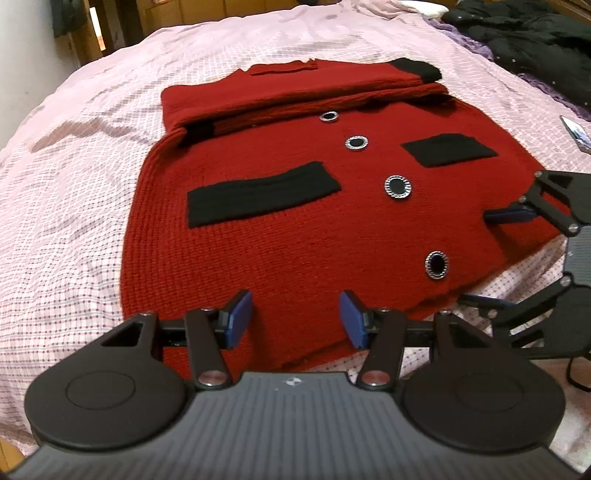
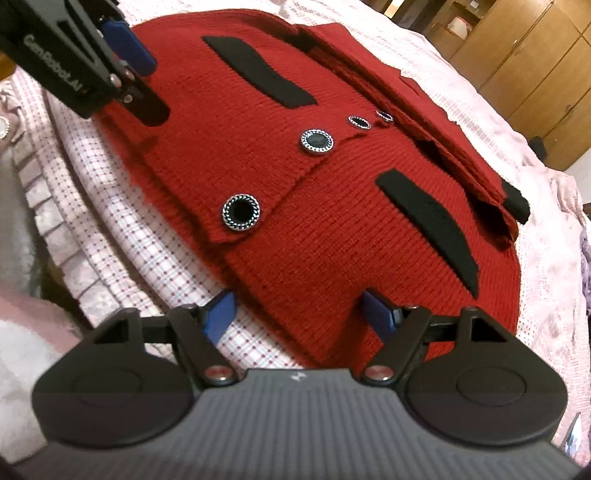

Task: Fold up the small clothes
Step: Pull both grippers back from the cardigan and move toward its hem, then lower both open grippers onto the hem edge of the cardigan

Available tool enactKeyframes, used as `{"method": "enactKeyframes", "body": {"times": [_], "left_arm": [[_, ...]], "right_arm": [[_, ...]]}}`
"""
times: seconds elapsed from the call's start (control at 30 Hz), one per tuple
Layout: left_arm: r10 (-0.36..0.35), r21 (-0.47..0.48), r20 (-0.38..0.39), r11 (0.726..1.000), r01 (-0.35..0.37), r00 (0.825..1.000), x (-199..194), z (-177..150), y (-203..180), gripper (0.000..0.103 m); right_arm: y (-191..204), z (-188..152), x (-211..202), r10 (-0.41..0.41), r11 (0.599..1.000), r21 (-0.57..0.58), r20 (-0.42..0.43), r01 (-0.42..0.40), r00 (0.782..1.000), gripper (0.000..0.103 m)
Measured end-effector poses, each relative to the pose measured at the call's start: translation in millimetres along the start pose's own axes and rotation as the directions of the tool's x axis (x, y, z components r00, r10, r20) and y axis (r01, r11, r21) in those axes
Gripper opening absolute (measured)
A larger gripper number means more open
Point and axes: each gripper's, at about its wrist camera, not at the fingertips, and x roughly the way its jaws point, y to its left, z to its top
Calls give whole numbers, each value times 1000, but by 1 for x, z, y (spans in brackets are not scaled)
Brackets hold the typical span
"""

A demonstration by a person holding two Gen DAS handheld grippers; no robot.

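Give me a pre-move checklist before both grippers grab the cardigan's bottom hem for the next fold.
1. Sleeves folded in across the top of the red cardigan: ok.
2. Left gripper open, hem between its fingers but not pinched: ok.
3. Right gripper open at the hem's other end, near the corner: ok. Whether both layers would be caught: cannot tell.
4. Front panels flat and aligned: not ok; near the lowest button one panel's corner overlaps unevenly.
5. Bedsheet beside the cardigan free of other items: ok on the near side; dark clothing lies at the far corner.
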Motion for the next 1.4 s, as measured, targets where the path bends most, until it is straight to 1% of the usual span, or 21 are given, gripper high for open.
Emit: {"method": "enactKeyframes", "body": {"times": [0.03, 0.13, 0.2, 0.33, 0.43, 0.53, 0.6, 0.7, 0.73, 0.8, 0.87, 0.97, 1.1, 1.23, 1.3, 1.4], "left_arm": [[-4, 2, 1, 1000, 4, 1000, 0, 0, 0, 61], [-15, 15, 7, 1000, 15, 1000, -2, 0, -3, 61], [-28, 28, 16, 999, 28, 999, -4, 0, -6, 61], [-86, 62, 35, 995, 84, 996, -10, -1, -14, 61], [-129, 108, 49, 987, 123, 990, -14, -1, -25, 61], [-155, 152, 51, 978, 145, 987, -15, -5, -34, 61], [-157, 173, 42, 974, 148, 987, -11, -7, -39, 61], [-125, 192, 36, 974, 116, 991, 0, -8, -43, 61], [-102, 197, 34, 976, 93, 994, 4, -8, -44, 61], [-20, 217, 37, 976, 12, 999, 12, -7, -45, 61], [35, 231, 61, 972, -48, 998, 13, -7, -44, 61], [69, 199, 86, 976, -85, 994, 12, -5, -33, 61], [137, 155, 110, 976, -153, 984, 11, -2, -18, 61], [180, 124, 124, 973, -196, 976, 10, 0, -6, 61], [185, 116, 123, 973, -199, 975, 11, 1, -2, 61], [185, 130, 127, 971, -201, 974, 11, 2, -3, 61]], "right_arm": [[-2, 1, -2, -16, 1000, 13, 12, 15, 1000, 76], [-11, 3, -9, -106, 993, 67, 59, 102, 993, 76], [-18, 3, -14, -140, 986, 101, 83, 131, 987, 76], [-29, 2, -20, -122, 983, 153, 103, 106, 987, 76], [-33, 5, -19, -127, 978, 177, 111, 106, 986, 76], [-37, 6, -22, -133, 972, 211, 121, 106, 984, 76], [-39, 8, -22, -133, 967, 234, 130, 100, 983, 76], [-44, 7, -25, -132, 959, 268, 145, 89, 981, 76], [-46, 7, -26, -131, 956, 280, 149, 85, 980, 76], [-50, 8, -26, -134, 949, 303, 155, 82, 979, 76], [-52, 6, -26, -139, 945, 316, 157, 84, 978, 76], [-55, 3, -27, -145, 941, 328, 154, 88, 977, 76], [-62, -3, -26, -164, 933, 343, 133, 110, 977, 76], [-71, -14, -24, -186, 921, 362, 91, 141, 978, 76], [-76, -19, -22, -185, 915, 375, 69, 146, 980, 76], [-81, -27, -18, -187, 909, 386, 39, 158, 982, 76]]}}
